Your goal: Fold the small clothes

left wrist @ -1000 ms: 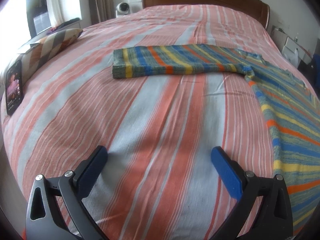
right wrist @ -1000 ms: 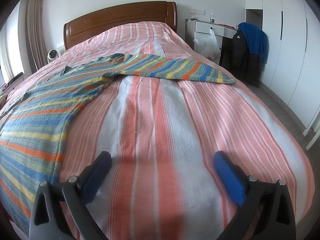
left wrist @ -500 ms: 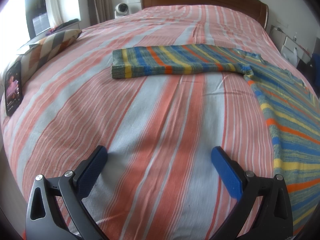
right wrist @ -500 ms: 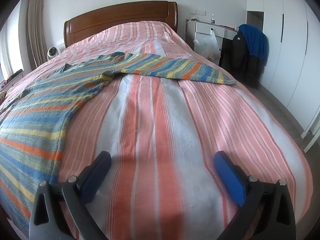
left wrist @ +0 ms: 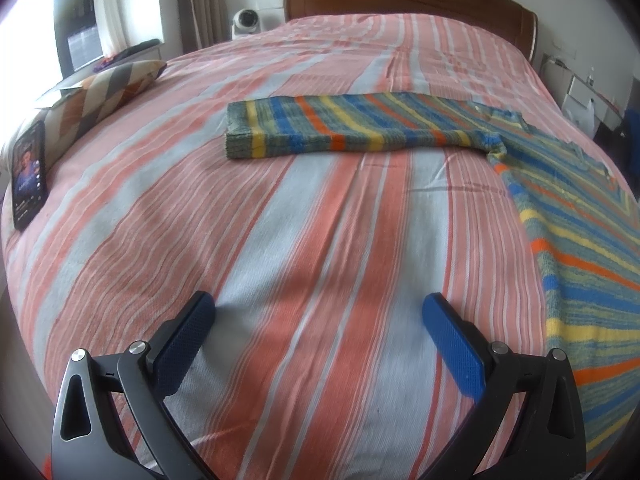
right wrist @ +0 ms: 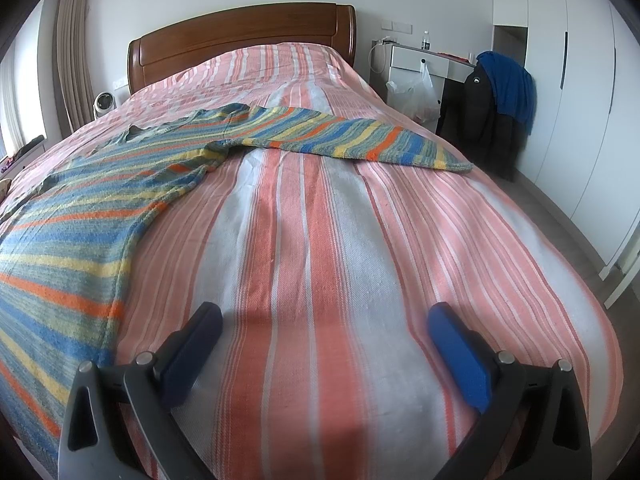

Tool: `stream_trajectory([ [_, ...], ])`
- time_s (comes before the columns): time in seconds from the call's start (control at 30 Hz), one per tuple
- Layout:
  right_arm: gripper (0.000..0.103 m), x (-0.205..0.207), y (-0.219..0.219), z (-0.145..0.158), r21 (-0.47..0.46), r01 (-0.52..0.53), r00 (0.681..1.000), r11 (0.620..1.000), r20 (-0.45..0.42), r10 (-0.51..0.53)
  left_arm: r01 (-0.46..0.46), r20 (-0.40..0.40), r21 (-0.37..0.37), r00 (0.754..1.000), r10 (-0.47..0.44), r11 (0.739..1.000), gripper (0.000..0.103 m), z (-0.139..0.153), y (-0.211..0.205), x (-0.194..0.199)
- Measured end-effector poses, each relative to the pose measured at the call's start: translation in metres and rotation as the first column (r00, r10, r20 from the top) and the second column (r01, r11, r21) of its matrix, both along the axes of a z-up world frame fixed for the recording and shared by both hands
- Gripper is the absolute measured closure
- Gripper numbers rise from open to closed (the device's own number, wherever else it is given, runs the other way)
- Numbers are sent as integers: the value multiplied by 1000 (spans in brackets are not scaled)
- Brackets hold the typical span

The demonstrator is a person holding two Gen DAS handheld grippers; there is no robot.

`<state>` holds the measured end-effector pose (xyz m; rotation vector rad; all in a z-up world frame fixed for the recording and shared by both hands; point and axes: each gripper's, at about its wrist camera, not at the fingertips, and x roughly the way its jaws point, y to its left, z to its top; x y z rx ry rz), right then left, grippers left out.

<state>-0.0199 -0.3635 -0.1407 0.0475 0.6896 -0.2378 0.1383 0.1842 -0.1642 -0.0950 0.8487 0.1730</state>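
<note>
Striped bed, striped sweater flat (sleeves outspread), both grippers agape

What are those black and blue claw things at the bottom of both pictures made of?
They are two matching hand-held tongs. The left tongs and right tongs each have a dark grey to black frame with triangular cut-outs and silver round pins at the joints. Each arm ends in a flat, rounded blue pad with a fine dotted texture. No cables, markings, hands or sleeves show.
</note>
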Motion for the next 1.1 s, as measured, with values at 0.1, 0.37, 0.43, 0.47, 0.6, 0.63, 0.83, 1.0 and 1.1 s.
stream_trajectory([
  [0.1, 1, 0, 0, 0, -3, 0, 1000, 1000, 1, 0, -2, 14, 3, 1000, 1, 1000, 0, 1, 0, -2],
  [0.37, 2, -12, -21, 43, 162, -46, 998, 986, 56, 37, 2, 24, 9, 1000, -2, 1000, 0, 1, -1, -2],
  [0.43, 2, -7, -51, 65, 250, -44, 995, 967, 99, 20, 2, 24, 9, 1000, -2, 1000, 0, 1, -1, -2],
  [0.47, 2, 0, -69, 75, 291, -34, 994, 956, 109, 2, 1, 25, 10, 1000, -1, 1000, 0, 1, -1, -2],
  [0.6, 2, 48, -154, 91, 529, 32, 991, 848, 95, -97, -5, 28, 14, 1000, 5, 1000, 0, 0, -2, -3],
  [0.63, 2, 65, -175, 85, 594, 65, 992, 802, 49, -117, -5, 29, 15, 1000, 5, 1000, 0, 0, -2, -3],
  [0.83, 27, 109, -238, 34, 771, 279, 956, 573, -165, -243, -5, 31, 16, 1000, 5, 1000, 0, 0, -2, -2],
  [1.0, 41, 118, -253, 14, 803, 314, 944, 506, -208, -254, -9, 32, 19, 999, 8, 1000, 0, 0, -2, -2],
  [1.1, 60, 125, -256, 12, 806, 290, 953, 516, -198, -228, -12, 33, 23, 999, 12, 1000, 0, -1, -2, -2],
])
